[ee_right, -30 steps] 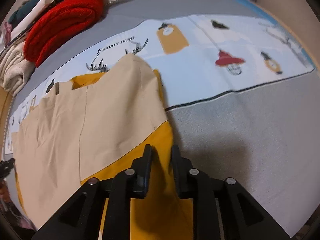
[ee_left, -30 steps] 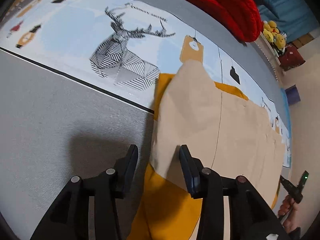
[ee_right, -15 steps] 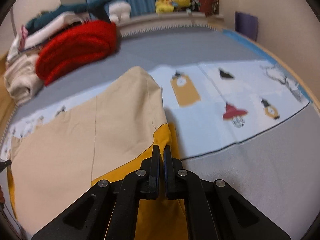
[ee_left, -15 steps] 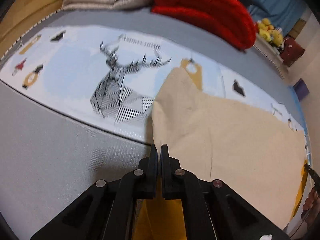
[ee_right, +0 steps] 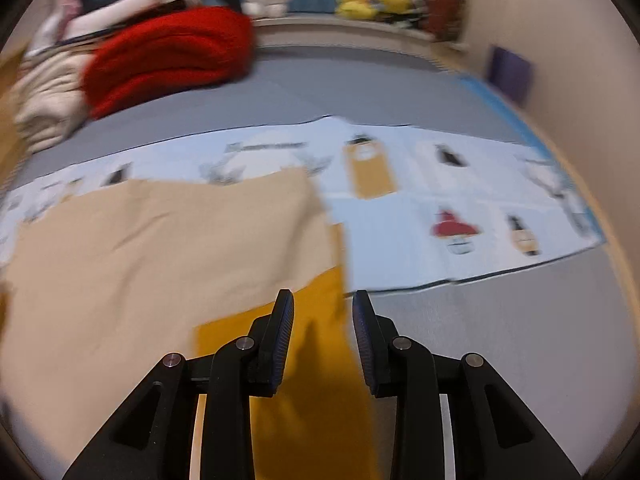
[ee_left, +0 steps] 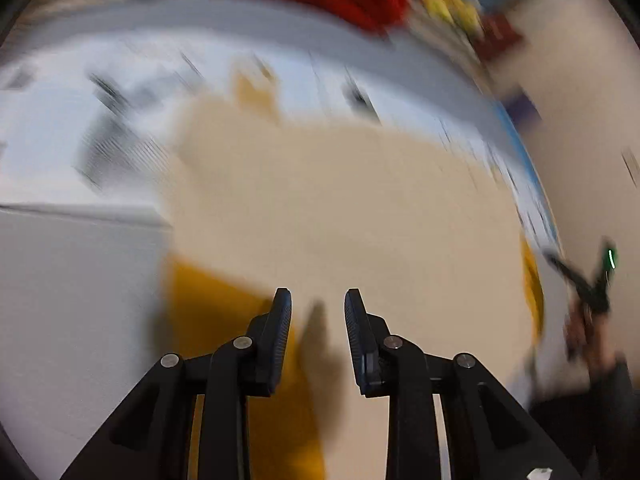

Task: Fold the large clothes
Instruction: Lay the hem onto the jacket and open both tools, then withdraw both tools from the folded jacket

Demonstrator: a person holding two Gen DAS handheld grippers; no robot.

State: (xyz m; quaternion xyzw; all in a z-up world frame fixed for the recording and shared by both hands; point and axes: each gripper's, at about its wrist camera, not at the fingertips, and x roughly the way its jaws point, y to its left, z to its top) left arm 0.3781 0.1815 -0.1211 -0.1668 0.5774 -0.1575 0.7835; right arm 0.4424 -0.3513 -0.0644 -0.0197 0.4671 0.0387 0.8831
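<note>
A large garment with a beige panel (ee_left: pixel 340 208) and a mustard-yellow part (ee_left: pixel 224 312) lies spread on the bed, folded over itself. My left gripper (ee_left: pixel 318 300) is open and empty just above its near edge; this view is motion-blurred. In the right wrist view the beige panel (ee_right: pixel 160 248) lies to the left and the yellow strip (ee_right: pixel 316 380) runs under my right gripper (ee_right: pixel 323 300), which is open and empty. The right gripper also shows at the far right of the left wrist view (ee_left: pixel 588 280).
The bed has a grey cover (ee_right: pixel 500 352) and a pale blue printed band (ee_right: pixel 460 184). A red knit (ee_right: pixel 168 56), cream folded clothes (ee_right: pixel 44 104) and more folded clothes are stacked at the back left. Plush toys (ee_right: pixel 372 0) sit on the headboard ledge. A wall runs along the right.
Both grippers went from shut on the garment to open, letting it go. The beige layer now lies flatter and both cameras have pulled back and up.
</note>
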